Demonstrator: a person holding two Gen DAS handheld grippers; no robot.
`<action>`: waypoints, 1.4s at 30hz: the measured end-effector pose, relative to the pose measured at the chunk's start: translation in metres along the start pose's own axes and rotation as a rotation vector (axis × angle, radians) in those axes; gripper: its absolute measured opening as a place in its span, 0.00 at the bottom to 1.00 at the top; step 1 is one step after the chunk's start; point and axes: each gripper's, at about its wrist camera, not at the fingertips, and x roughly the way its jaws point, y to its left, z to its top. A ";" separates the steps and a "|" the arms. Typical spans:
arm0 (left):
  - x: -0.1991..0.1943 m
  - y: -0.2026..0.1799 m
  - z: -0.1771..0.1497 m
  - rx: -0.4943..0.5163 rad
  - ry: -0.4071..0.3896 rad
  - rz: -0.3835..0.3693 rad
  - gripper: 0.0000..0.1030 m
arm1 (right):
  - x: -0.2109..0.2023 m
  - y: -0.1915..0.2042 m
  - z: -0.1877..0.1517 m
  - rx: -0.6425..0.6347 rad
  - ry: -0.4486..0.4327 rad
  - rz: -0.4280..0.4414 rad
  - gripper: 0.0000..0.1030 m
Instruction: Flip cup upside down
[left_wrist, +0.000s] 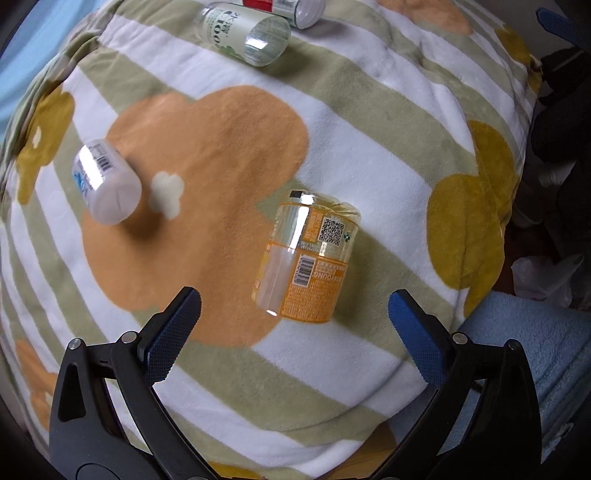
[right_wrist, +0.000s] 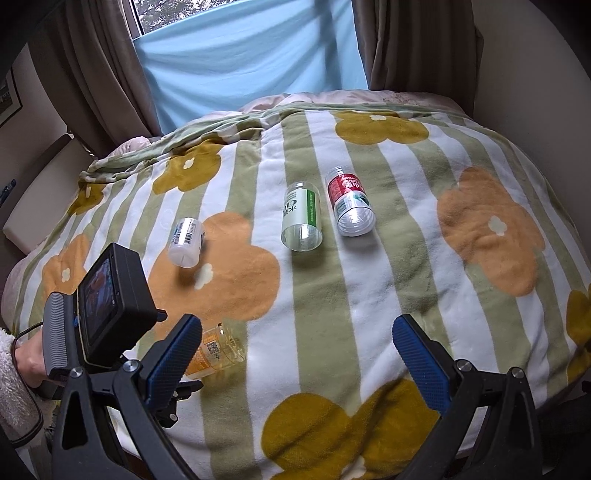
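A clear cup with an orange label (left_wrist: 308, 258) stands on the flowered blanket (left_wrist: 369, 155), just ahead of my left gripper (left_wrist: 295, 314), which is open and empty with its blue pads either side below the cup. The same cup (right_wrist: 218, 350) shows in the right wrist view, partly hidden behind the right gripper's left finger. My right gripper (right_wrist: 297, 339) is open and empty above the blanket (right_wrist: 369, 295). The left hand-held unit (right_wrist: 110, 306) is at lower left there.
A white cup (left_wrist: 105, 182) (right_wrist: 186, 242) stands to the left. A green-labelled clear cup (left_wrist: 245, 33) (right_wrist: 302, 218) and a red-labelled cup (left_wrist: 291, 9) (right_wrist: 351, 206) sit farther back. A light blue towel (left_wrist: 524, 350) lies at the bed's right edge; curtains (right_wrist: 251, 55) hang behind.
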 end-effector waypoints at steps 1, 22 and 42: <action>-0.006 0.006 -0.003 -0.037 -0.005 -0.001 0.98 | 0.000 0.002 0.002 -0.002 0.001 0.006 1.00; -0.062 0.095 -0.123 -0.705 -0.147 -0.053 0.98 | 0.118 0.042 -0.027 0.627 0.391 0.153 1.00; -0.045 0.126 -0.154 -0.747 -0.129 -0.122 0.98 | 0.188 0.030 -0.069 1.089 0.562 -0.028 0.61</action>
